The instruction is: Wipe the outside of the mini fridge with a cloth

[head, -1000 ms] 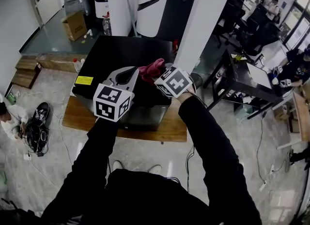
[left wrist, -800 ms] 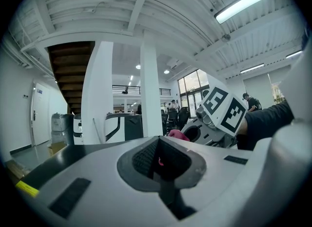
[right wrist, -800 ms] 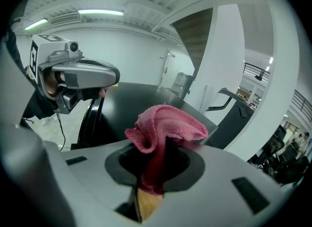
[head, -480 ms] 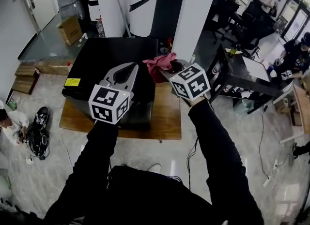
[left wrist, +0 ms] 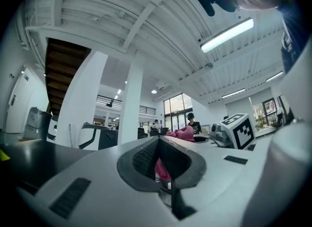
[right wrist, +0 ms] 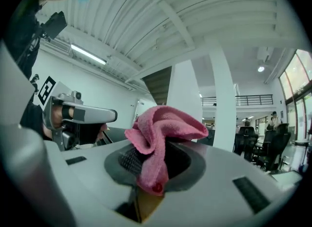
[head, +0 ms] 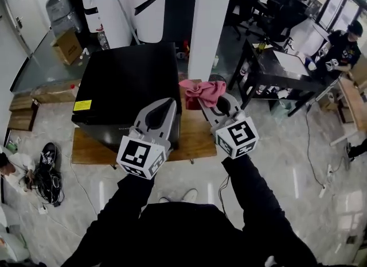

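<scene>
Sleeves [head: 246,202] in black at near edge, one gripper per hand, both held above the floor in front of the fridge. Left gripper [head: 170,103] was clenched, jaw tips meeting with nothing pinched at the tips; a pink patch showed in the hollow behind them, couldn't tell what. It pointed at the fridge's near right corner. Right gripper [head: 213,103] sat just right of it, clamped on the pink cloth [head: 203,92], which bunched up out of the jaws. Cloth hung just off the right side of the black mini fridge [head: 126,82]; contact with it couldn't be made out. Fridge stood on a wooden platform [head: 198,139], yellow label [head: 82,105] at its left near edge. Cable bundle [head: 43,171] lay on the floor, left. Farther: white column [head: 203,24] behind the fridge's right corner, dark desk [head: 281,65] right, cardboard box [head: 69,45] far left, seated person [head: 344,45] far right.
</scene>
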Motion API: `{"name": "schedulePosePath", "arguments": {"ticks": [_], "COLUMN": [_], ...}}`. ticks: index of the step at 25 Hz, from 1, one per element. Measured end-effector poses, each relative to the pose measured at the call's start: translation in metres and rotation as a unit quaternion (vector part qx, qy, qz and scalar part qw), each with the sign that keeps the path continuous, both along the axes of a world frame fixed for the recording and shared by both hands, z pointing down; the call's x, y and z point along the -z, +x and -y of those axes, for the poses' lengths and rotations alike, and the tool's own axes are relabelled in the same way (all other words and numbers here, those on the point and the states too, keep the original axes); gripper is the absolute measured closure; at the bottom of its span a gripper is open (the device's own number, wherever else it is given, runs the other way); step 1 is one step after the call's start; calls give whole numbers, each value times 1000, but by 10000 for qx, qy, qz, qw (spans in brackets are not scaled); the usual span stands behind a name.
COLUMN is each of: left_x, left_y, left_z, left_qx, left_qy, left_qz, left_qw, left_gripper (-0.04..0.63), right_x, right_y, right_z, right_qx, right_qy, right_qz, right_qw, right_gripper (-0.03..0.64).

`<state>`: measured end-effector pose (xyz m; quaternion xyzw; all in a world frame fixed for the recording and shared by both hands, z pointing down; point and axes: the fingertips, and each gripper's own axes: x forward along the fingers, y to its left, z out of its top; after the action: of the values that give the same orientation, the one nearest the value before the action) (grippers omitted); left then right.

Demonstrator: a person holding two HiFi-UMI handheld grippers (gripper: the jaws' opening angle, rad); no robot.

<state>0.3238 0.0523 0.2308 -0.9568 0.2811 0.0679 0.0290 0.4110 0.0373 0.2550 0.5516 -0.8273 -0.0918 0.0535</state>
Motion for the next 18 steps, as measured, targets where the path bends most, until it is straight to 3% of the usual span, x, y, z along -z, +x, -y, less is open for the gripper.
{"name": "schedulePosePath", "arguments": {"ticks": [9, 14, 18], "left_x": [-56, -78, -90], "left_y": [1, 8, 19], "left_z": [-50, -66, -65], "left_qx": [-646, -761, -690], "left_qy": [-338, -401, -341], "left_qz": [71, 99, 93], "left_qw": [9973, 9962, 9970], "left_gripper": [589, 589, 589], "right_x": [-59, -86, -104], "right_y": [-12, -8, -2], "right_z": [-41, -43, -25], "right_qx": [-443, -473, -208], "right_qy": [-316, -543, -649], "right_qz": [-19, -182, -118], "right_qw": [9985, 9972, 9976], "right_gripper": [529, 529, 529]}}
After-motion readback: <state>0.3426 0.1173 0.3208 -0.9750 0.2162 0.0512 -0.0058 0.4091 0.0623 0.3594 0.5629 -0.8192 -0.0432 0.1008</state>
